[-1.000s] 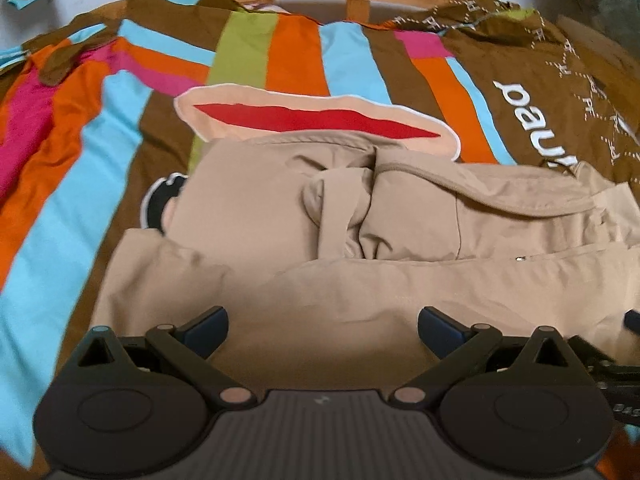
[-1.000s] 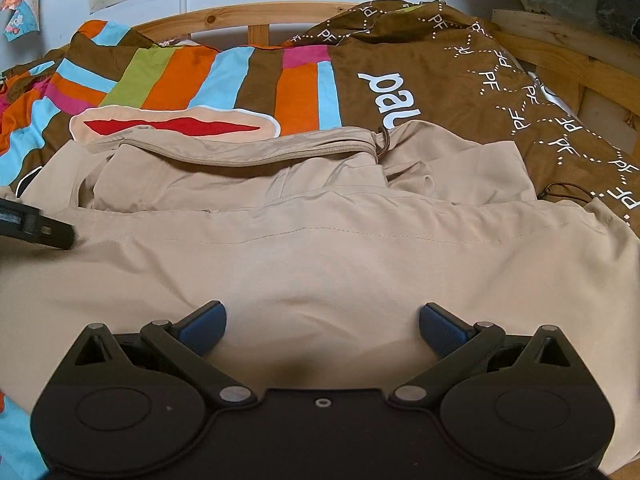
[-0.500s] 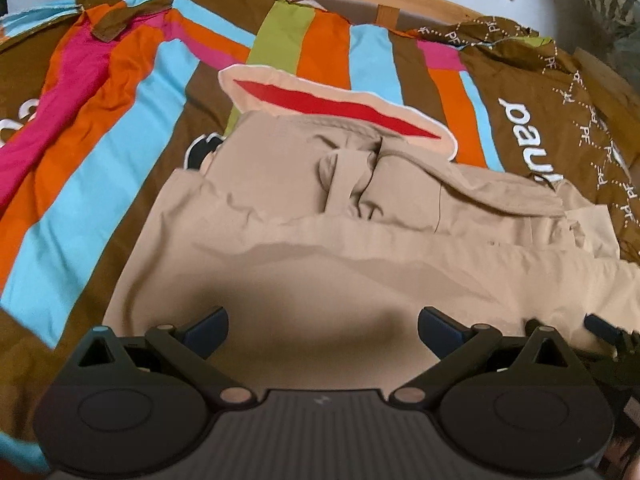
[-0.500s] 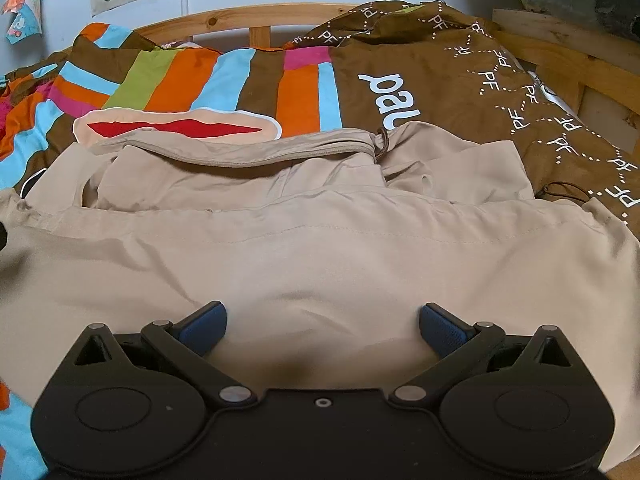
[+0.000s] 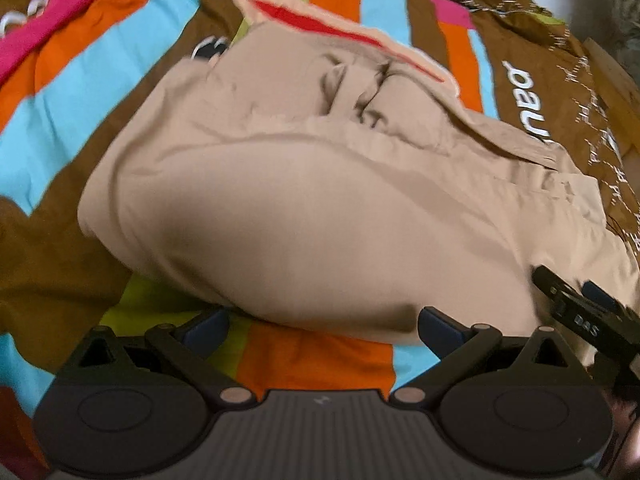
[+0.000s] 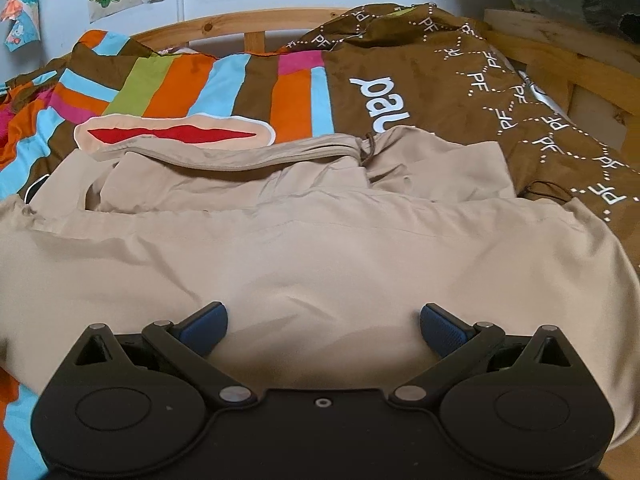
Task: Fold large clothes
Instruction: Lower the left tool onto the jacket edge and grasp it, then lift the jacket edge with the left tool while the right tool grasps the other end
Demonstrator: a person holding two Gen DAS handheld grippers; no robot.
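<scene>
Holding my left gripper (image 5: 322,326) with its blue-padded fingers spread wide and gripping nothing, I hover just off the near folded edge of the large beige fabric jacket (image 5: 304,208), which lies partly folded on the striped brown, orange and blue bedspread (image 5: 80,92). My guess is that I keep it clear of the cloth so I can look the fold over before choosing a new hold. A strip of bare bedspread shows between those fingers and the rounded near edge, so there is room to slide in under it. Further right, my right gripper (image 6: 323,322) is also spread apart and empty, low over the jacket's smooth lower panel, close to touching it. Beyond it, the zipped collar edge and a drawcord lie near the brown printed cover. The wooden bed frame (image 6: 256,28) closes the far side and right, so I judge the easiest space for moving is toward me.
</scene>
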